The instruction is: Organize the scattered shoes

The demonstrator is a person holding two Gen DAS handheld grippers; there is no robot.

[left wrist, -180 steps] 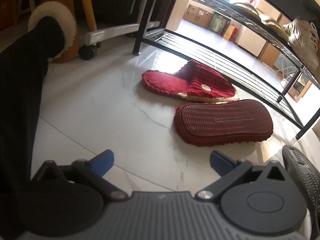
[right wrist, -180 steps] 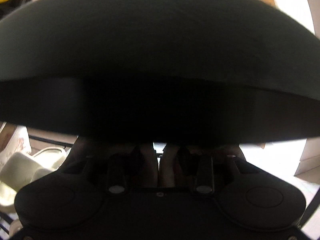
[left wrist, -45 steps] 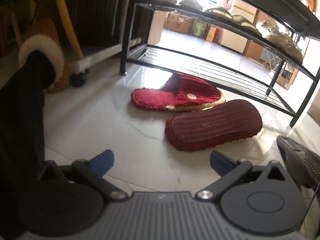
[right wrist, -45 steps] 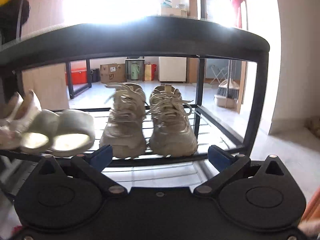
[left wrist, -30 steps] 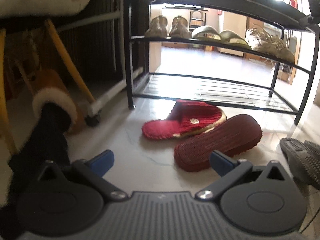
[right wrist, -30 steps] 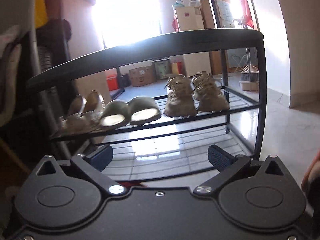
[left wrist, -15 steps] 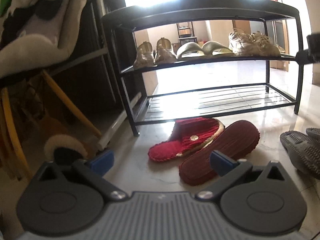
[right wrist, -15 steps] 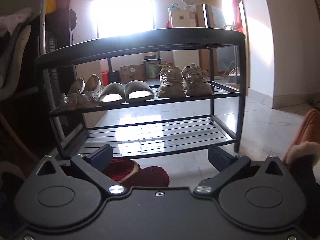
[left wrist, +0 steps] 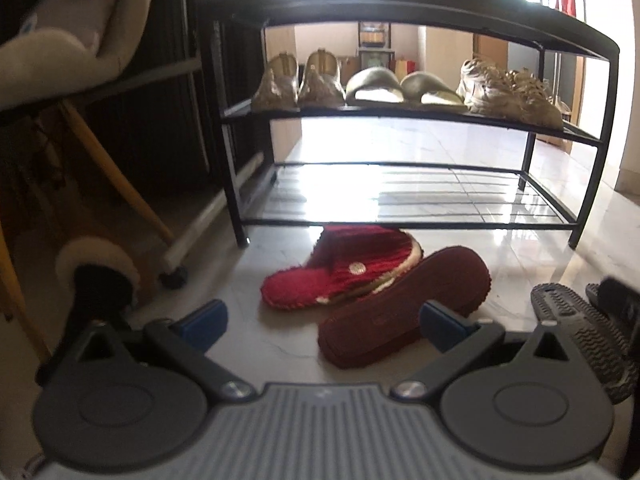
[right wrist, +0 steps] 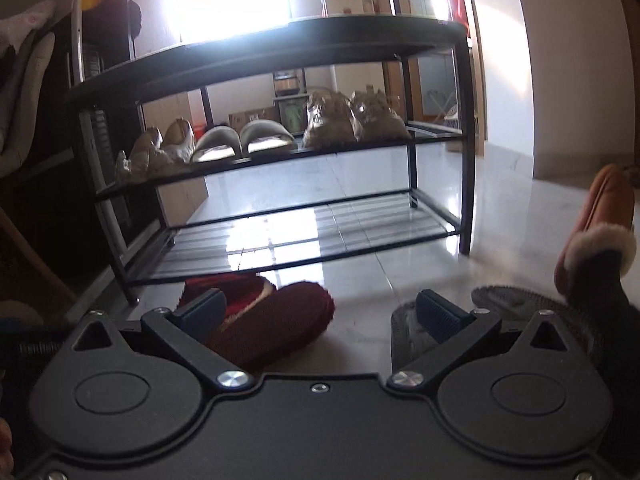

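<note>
Pale marble floor (left wrist: 280, 344) spreads under both grippers, glossy and streaked with window glare. Nearest the left gripper (left wrist: 323, 322), whose jaws are spread wide with nothing between them, lies an overturned dark red slipper (left wrist: 404, 312), sole up, its heel end sitting in the gap between the blue fingertips (left wrist: 204, 316). Touching it on the far left side is the second red slipper (left wrist: 340, 268), upright, its toe tucked just under the front rail of the shoe rack (left wrist: 400, 8). At the right edge, grey ribbed-sole shoes (left wrist: 580, 332) are partly cut off by the gripper body.

From the right view, the right gripper (right wrist: 320, 310) is likewise spread wide and empty; the overturned slipper sits behind its left fingertip, the grey shoes behind its right one, mostly hidden. An orange fleece-lined boot (right wrist: 600, 224) stands at the far right.

Farther back, the rack's lower shelf (left wrist: 400, 196) is bare wire. Its middle shelf carries three pairs: pointed beige shoes (left wrist: 298, 80), pale slides (left wrist: 404, 86), and laced sneakers (left wrist: 508, 92). Backlight washes out everything beyond.
</note>
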